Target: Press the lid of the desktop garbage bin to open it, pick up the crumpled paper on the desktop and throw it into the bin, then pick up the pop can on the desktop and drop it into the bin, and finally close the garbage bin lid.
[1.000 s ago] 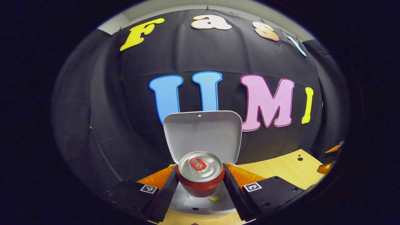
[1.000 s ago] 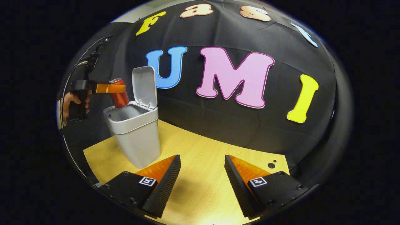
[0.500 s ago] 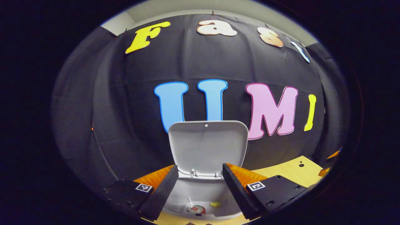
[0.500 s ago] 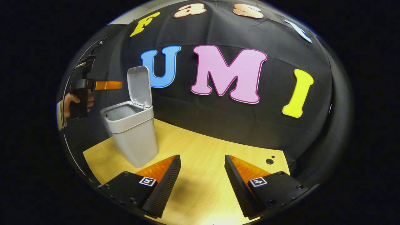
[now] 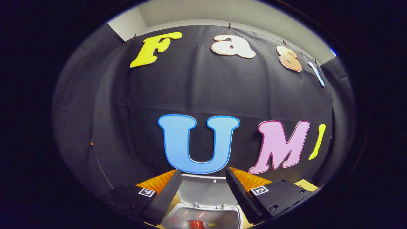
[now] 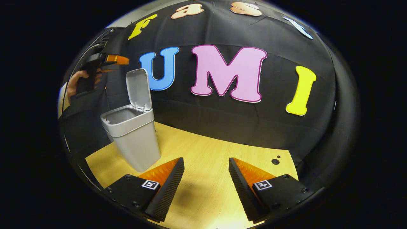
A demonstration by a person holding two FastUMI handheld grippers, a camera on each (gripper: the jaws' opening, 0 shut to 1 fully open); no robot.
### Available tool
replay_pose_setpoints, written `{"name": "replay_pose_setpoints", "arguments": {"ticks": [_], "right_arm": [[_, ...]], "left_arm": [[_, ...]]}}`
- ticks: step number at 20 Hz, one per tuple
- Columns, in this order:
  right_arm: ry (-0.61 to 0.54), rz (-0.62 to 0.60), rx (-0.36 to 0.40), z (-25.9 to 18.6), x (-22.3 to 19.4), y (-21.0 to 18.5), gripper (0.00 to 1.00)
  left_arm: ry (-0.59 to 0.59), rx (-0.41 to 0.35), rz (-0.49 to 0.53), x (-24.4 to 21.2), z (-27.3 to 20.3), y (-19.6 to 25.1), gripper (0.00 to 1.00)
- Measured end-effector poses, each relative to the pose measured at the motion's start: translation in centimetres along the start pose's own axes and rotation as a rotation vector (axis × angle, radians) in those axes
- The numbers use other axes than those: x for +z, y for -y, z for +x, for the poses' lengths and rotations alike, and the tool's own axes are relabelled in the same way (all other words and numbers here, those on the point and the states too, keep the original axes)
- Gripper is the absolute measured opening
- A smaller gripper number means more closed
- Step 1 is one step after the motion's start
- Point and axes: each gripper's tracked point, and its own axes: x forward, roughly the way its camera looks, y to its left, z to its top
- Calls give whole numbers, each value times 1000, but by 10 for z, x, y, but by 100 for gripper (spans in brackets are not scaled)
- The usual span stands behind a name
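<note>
Standing upright, the lid (image 6: pixel 138 88) leaves the bin (image 6: pixel 133 135) open.

The left gripper (image 5: pixel 203 187) points forward and slightly upward, its two fingers (image 5: pixel 165 194) spread wide apart with nothing between them. In the right gripper view, the same left gripper (image 6: pixel 119 59) appears far off at upper left, raised high, gripped by a person's hand (image 6: pixel 78 84). The right gripper (image 6: pixel 206 184) sits low, its fingers (image 6: pixel 167 187) parted wide and empty.
</note>
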Motion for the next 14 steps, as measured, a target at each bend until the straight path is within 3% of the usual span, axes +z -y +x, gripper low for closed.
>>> {"name": "replay_pose_setpoints", "arguments": {"ticks": [5, 7, 10, 11, 14], "right_arm": [[-14, 17, 6, 1, -5, -5, 92], [-7, 22, 7, 1, -1, -8, 92], [-2, 21, 1, 0, 0, -5, 92], [-4, 22, 0, 0, -1, -4, 92], [-10, 21, -4, -1, -4, -1, 92]], "left_arm": [[-33, -14, 167, 4, 62, 4, 91], [-115, -36, 165, -20, 75, 13, 91], [-302, -9, 99, -77, 62, 10, 93], [-268, -22, 93, -73, 69, 11, 96], [-320, -38, 132, -76, 47, 10, 93]]}}
